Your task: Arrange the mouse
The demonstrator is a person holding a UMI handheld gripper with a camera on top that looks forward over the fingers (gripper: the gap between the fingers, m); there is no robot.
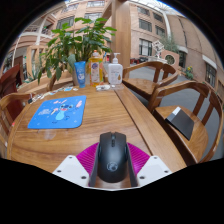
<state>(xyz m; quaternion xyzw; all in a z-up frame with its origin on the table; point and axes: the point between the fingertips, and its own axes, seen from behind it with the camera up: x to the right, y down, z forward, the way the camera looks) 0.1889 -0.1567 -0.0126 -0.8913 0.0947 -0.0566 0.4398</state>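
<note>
The gripper pinches a black mouse between its pink pads, fingers spread only to its width, above the wooden table, with a blue mat lying ahead to the left.

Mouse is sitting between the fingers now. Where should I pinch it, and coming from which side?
Grip the black mouse across its two long flanks, at mid-body. It lies lengthwise between the pink pads, nose pointing ahead toward the blue mouse pad, so the gripper already comes from its rear. The domed top offers no hold; the flanks face the pads. Whether both pads press it yet cannot be told.
</note>
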